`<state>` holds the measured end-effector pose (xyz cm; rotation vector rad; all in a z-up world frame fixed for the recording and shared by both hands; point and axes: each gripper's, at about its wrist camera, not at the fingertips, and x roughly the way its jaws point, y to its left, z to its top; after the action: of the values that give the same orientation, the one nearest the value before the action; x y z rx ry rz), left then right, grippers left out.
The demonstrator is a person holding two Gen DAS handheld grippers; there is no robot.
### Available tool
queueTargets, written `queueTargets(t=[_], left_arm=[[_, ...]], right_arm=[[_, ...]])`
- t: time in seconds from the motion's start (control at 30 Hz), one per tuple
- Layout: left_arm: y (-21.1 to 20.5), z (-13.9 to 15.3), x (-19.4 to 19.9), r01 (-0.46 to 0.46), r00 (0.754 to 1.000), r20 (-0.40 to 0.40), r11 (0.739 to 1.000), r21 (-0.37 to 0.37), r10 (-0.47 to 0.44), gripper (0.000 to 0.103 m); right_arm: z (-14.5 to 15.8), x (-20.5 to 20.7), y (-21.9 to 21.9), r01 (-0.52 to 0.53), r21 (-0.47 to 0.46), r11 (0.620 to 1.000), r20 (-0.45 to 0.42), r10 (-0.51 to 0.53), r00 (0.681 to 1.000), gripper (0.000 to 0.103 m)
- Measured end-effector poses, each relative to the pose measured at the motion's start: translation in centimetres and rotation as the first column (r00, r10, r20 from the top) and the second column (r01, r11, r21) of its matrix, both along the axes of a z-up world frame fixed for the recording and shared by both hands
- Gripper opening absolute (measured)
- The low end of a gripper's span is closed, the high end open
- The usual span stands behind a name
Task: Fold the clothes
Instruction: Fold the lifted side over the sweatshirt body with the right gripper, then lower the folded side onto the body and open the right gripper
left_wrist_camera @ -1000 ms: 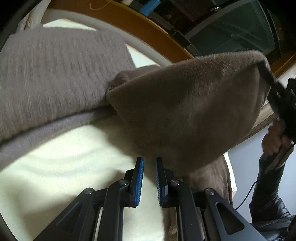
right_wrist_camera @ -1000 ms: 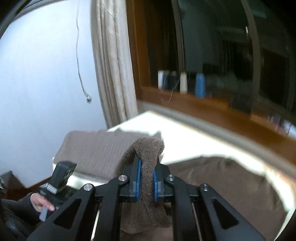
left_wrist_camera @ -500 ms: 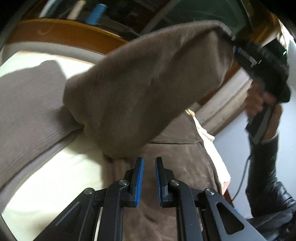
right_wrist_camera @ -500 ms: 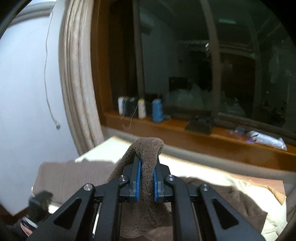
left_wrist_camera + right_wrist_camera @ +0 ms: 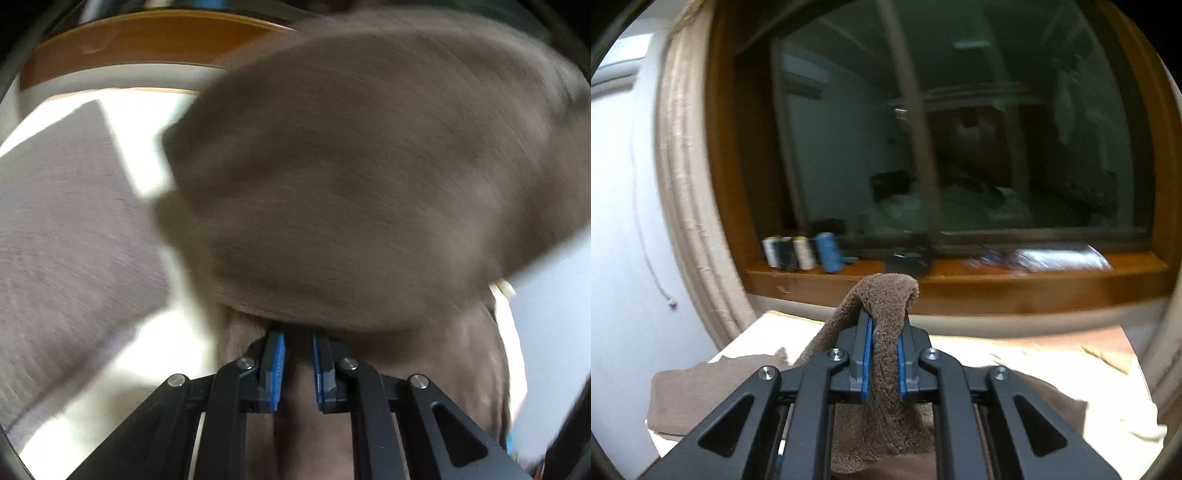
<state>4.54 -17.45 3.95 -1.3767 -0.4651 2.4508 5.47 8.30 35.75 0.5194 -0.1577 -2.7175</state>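
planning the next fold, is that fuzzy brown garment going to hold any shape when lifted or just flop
Probably flops: the brown fleece garment drapes limp over the right gripper, bending over the pads and hanging below them. Its pile looks thick, so it likely grips well rather than slipping. In the left wrist view it billows in a broad sheet, suggesting it is light for its size.

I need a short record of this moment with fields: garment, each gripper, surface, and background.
garment: brown fleece garment, lifted, a fold of it draped over the jaws
right gripper: shut on the brown fleece garment
left gripper: shut, nothing between its jaws, the raised fleece just ahead of it
surface: cream bed cover with a folded grey-brown knit
background: wooden window sill with thread spools
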Motion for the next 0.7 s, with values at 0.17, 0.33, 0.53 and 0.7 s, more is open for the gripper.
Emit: queueTargets(t=[0.17,0.33,0.53,0.7], left_arm=[[-0.6,-0.8,-0.9,-0.039,0.999,0.026,0.999,-0.027,0.040,0.014],[0.5,-1.6,-1.0,-0.034,0.999,0.028,0.996,-0.088,0.037,0.014],[-0.3,-2.0,-0.5,-0.050,0.998,0.021,0.993,-0.110,0.052,0.014],[0.7,-1.2,0.0,-0.067,0.998,0.007,0.990,-0.127,0.068,0.014]], right_arm=[[-3.8,-1.0,7.9,0.147,-0.062,0.987,0.098,-0.141,0.985,0.011],[-10.0,-2.8,14.3,0.253,-0.079,0.964,0.247,-0.227,0.942,0.011],[-18.2,-4.8,18.4,0.294,-0.077,0.953,0.426,-0.235,0.874,0.011],[-22.5,-5.1,20.4,0.303,-0.103,0.947,0.504,-0.213,0.837,0.012]])
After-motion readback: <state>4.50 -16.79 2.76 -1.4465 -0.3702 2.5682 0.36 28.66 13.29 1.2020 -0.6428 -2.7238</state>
